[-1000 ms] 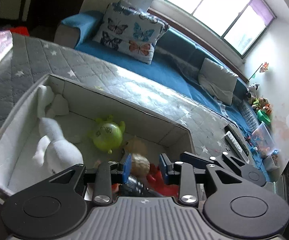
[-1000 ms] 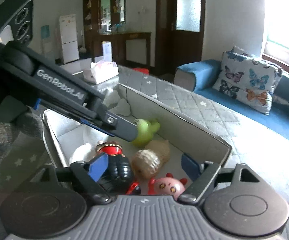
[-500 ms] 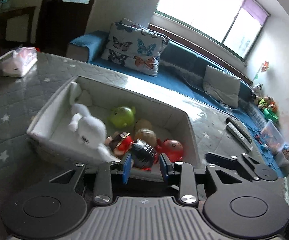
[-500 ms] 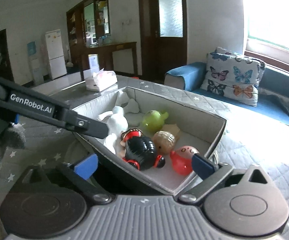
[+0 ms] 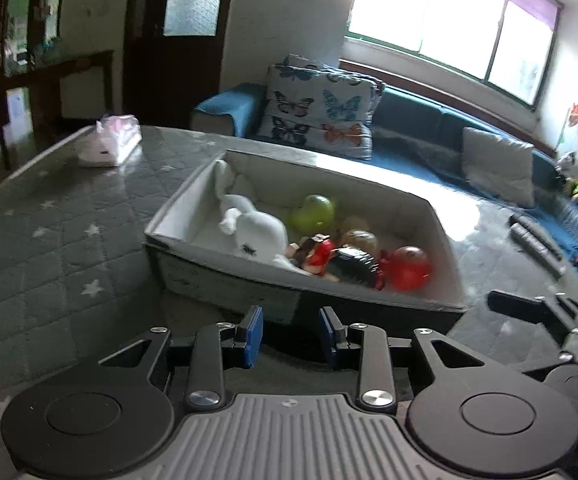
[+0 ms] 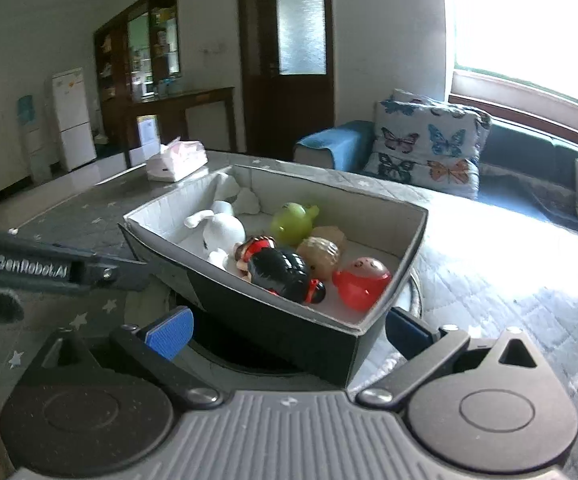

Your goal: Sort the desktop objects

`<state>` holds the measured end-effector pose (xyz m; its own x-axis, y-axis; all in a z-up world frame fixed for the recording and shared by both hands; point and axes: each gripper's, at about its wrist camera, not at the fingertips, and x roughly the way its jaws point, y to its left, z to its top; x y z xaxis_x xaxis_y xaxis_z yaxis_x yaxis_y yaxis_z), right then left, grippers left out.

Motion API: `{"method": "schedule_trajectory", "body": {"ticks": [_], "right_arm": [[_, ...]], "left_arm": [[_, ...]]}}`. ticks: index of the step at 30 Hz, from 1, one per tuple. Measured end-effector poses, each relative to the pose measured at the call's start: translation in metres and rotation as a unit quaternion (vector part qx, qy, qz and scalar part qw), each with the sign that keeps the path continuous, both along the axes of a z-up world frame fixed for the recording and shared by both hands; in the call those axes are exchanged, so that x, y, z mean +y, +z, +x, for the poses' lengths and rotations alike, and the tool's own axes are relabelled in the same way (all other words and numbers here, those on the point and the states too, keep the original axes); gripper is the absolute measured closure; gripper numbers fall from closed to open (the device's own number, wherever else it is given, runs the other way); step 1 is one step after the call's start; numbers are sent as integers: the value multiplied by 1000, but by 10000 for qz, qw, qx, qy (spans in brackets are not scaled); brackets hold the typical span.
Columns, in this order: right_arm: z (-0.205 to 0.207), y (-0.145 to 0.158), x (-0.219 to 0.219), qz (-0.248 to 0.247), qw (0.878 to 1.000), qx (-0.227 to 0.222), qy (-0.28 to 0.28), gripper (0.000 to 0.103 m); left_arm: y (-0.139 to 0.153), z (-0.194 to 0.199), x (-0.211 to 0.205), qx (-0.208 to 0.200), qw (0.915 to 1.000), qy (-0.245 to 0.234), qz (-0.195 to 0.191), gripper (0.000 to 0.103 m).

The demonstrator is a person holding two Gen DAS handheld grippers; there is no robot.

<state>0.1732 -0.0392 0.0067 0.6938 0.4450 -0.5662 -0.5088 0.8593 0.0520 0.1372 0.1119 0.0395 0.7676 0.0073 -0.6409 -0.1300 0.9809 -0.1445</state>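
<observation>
Toys fill the grey storage box [image 6: 373, 322] on the star-quilted table [image 5: 53, 240]: white rabbit [image 6: 225, 230], green figure [image 6: 292, 222], black-and-red doll [image 6: 279, 268], red ball-shaped toy [image 6: 361, 282]. Left gripper [image 5: 291, 338] hovers level before the box (narrow gap, nothing held); right gripper [image 6: 289, 330] is spread wide, straddling the near corner.

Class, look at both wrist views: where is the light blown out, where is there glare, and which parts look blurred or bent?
Left wrist view: window blown out, glare on the table beyond the box, toys slightly blurred. Right wrist view: window washes out, bright glare on the table, toys sharper. Both views: fisheye bends straight edges.
</observation>
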Motion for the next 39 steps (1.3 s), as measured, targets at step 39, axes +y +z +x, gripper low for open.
{"method": "schedule_trajectory", "body": {"ticks": [39], "right_arm": [[-9,-26,22,6,9956,749,-564,0]], "left_arm": [[-11,-12,1,43,9974,408,593,69]]}}
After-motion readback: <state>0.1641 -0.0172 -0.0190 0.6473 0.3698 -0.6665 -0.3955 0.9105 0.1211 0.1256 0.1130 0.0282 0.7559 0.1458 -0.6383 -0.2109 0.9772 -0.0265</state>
